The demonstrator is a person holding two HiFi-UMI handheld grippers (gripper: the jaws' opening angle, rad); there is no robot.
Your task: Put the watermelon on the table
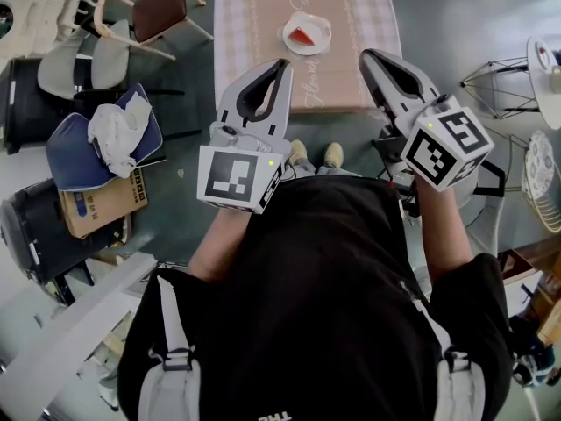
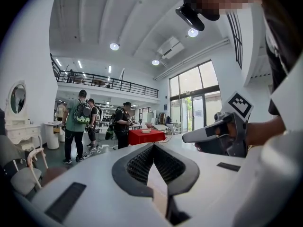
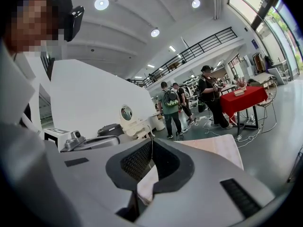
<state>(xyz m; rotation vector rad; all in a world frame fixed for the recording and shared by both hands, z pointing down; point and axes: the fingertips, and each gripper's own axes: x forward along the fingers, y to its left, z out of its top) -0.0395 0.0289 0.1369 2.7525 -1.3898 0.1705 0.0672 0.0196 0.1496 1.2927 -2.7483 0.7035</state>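
Your left hand-held gripper and right hand-held gripper are pressed together, holding nothing. The watermelon lies on a plate on the surface. The placement condition appears met, so no transfer seems required.

The table under a beige cloth with checked borders runs off the head view's top edge. Its two near corners sit behind the left gripper and the right gripper. The red watermelon slice on the small white plate is too small to show any detail.
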